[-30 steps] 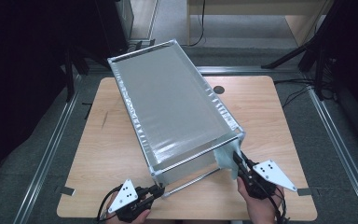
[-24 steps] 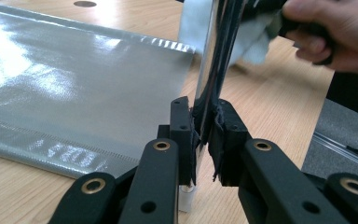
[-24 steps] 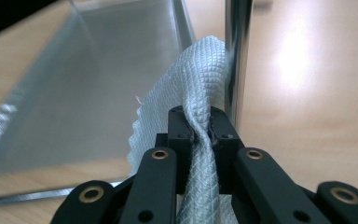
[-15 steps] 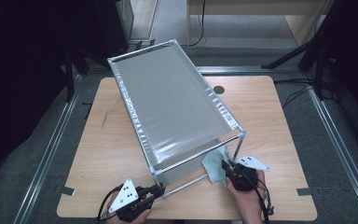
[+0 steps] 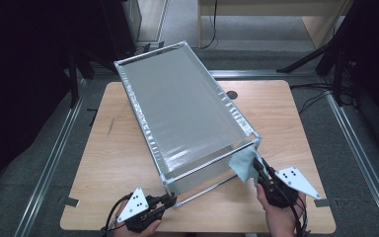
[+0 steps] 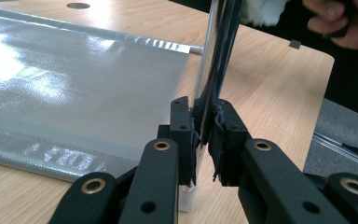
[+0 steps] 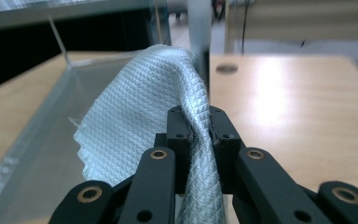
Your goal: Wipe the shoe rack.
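Observation:
A long silvery frame box (image 5: 185, 111) with metal rods and foil walls lies slanted on the wooden table (image 5: 113, 148). My left gripper (image 5: 170, 199) is shut on the box's near-left upright post (image 6: 208, 70) close to its foot. My right gripper (image 5: 254, 165) is shut on a pale quilted cloth (image 5: 243, 165), held against the box's near-right corner. In the right gripper view the cloth (image 7: 144, 126) drapes over the jaws beside the corner post (image 7: 199, 37). In the left gripper view the foil floor (image 6: 74, 88) spreads to the left.
The table has two round holes, one (image 5: 232, 94) behind the box. Bare wood lies left and right of the box. Metal floor rails (image 5: 54, 158) run along both sides of the table. Dark stands (image 5: 325, 54) rise at the back right.
My right gripper swung in toward the box's open end and has come back to the near-right corner, lifting the cloth against the post. The left gripper has stayed put.

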